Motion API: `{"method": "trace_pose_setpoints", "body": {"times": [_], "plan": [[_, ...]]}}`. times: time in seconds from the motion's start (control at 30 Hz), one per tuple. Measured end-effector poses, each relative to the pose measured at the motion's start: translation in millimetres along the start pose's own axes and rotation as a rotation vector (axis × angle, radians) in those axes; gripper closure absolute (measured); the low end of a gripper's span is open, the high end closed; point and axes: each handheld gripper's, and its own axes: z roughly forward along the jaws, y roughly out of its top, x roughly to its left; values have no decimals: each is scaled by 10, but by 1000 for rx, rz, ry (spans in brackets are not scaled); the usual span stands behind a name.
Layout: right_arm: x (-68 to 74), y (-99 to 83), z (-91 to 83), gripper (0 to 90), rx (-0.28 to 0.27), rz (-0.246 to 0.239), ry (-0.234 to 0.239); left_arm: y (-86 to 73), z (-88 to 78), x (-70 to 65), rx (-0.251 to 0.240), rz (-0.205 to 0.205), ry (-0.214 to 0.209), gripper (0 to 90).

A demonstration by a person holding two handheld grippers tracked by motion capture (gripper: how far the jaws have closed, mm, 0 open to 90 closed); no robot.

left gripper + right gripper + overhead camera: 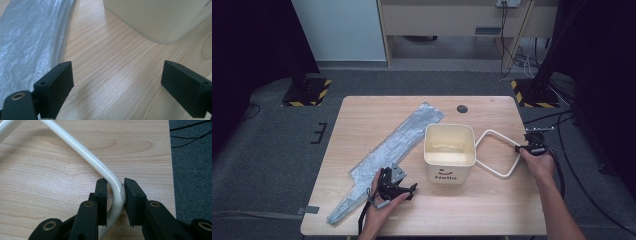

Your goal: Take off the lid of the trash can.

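A cream square bin (pixel 447 172) marked "Hello" stands upright at the middle of the wooden table (pixel 492 210). Its cream wire handle (pixel 503 137) is swung out to the right, low over the tabletop. My right gripper (pixel 521 148) is shut on the handle's far bend; in the right gripper view the handle (pixel 82 151) curves between the jaws of the gripper (pixel 116 182). My left gripper (pixel 402 179) rests open on the table in front of the bin's left corner, nothing between its jaws (pixel 117 67). A long clear plastic bag (pixel 397 140) lies flat to its left (pixel 27 37); the bin's wall (pixel 155 17) is just ahead.
The table's right edge (pixel 172 170) runs close beside my right gripper, with dark carpet and cables beyond. A dark round cable hole (pixel 462 108) sits at the back of the table. Stands with hazard-striped bases (pixel 307 92) flank the far corners.
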Motion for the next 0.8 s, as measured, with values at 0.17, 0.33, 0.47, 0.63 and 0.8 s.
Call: {"method": "trace_pose_setpoints", "body": {"times": [0.17, 0.33, 0.47, 0.63, 0.8], "plan": [[14, -12, 18, 591, -30, 9, -1, -4, -9, 33, -3, -10, -3, 100], [15, 21, -92, 440, -115, 1, 10, -2, -15, 45, -6, -12, -1, 99], [27, 43, -275, 331, -198, -22, 34, 0, -43, 51, -10, -12, -1, 97], [49, -11, -572, 206, -325, -34, 79, 12, -80, 53, -22, -11, 14, 94], [113, -142, -752, 126, -404, -65, 112, 35, -133, 74, -46, -23, 27, 84]]}}
